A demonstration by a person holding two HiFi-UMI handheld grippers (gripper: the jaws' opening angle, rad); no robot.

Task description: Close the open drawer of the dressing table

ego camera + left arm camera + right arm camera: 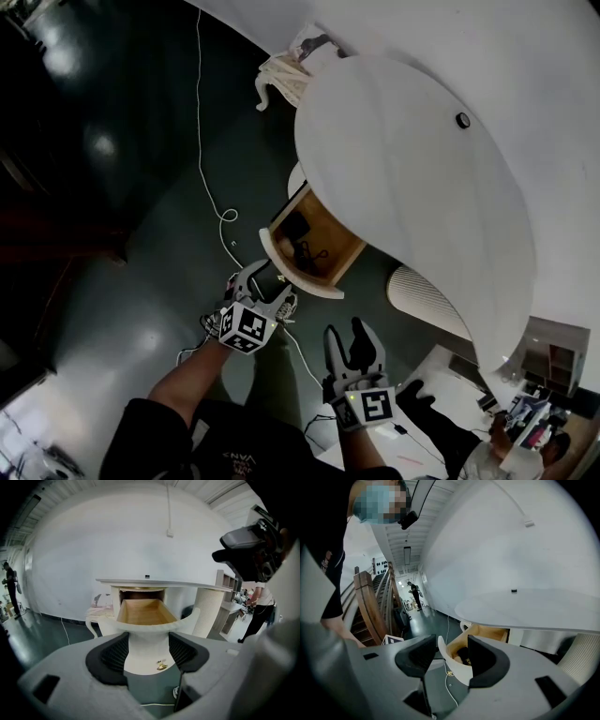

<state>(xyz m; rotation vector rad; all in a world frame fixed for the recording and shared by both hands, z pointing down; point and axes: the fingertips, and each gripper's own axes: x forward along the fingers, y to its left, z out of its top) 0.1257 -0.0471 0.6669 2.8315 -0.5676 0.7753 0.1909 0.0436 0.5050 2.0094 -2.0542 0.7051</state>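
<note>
The white dressing table has its wooden drawer pulled out, with dark items lying inside. Its curved white drawer front faces me. My left gripper is open and right at that front. In the left gripper view the drawer front and its small brass handle show between the spread fingers. My right gripper hovers lower and to the right, open, holding nothing. In the right gripper view the drawer front lies beyond the open jaws.
A white cable runs across the dark floor to the left of the drawer. A ribbed white cylinder stands beside the table at the right. A carved table leg is further back. A wooden staircase rises at the left.
</note>
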